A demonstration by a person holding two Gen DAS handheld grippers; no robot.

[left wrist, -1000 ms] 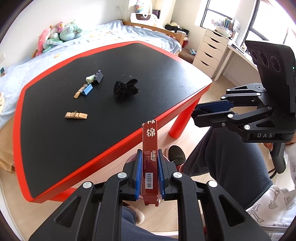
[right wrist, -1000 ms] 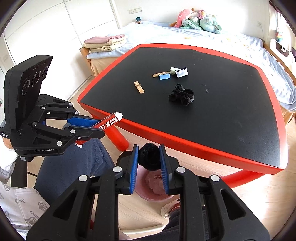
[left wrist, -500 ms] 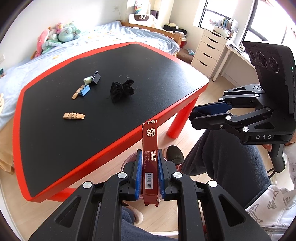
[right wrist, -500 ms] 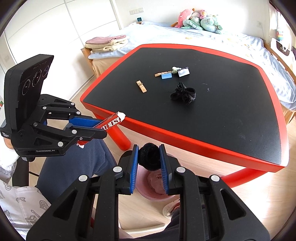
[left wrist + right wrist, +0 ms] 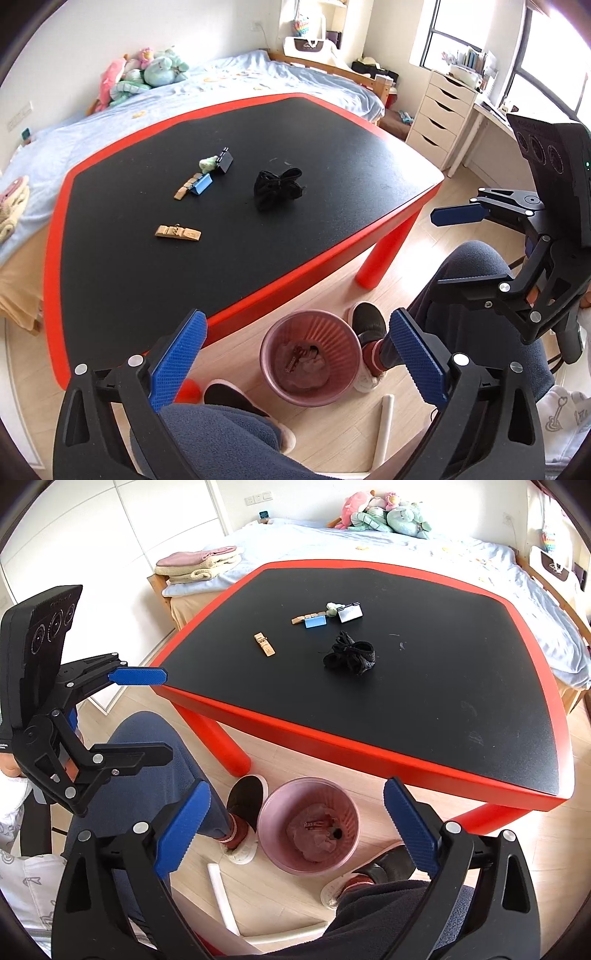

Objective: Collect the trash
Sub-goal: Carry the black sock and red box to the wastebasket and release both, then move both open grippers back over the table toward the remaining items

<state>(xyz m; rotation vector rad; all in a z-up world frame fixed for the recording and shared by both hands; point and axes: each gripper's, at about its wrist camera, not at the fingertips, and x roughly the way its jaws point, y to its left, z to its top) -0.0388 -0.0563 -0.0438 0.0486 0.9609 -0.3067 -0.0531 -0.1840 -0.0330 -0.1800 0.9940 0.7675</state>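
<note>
1. Opening right now are the jaws of both tools: the left hand-held gripper (image 5: 295, 354) and the right hand-held gripper (image 5: 299, 823) are seen spread wide with nothing between the blue pads.
2. A second ago a red wrapper was pinched in the left one and a black wad in the right; both have been let go, and a red wrapper can be spotted lying in the pink bin (image 5: 311, 360) on the floor, directly below both tools. That round of trash looks done.
3. Further out, on the desk (image 5: 110, 266), a black crumpled bundle (image 5: 277, 188) is left near the middle, well apart from both tools.
4. Beyond it, wooden clothespins (image 5: 178, 233) and binder clips (image 5: 224, 159) are scattered; whether those count as trash can't be told.
</note>
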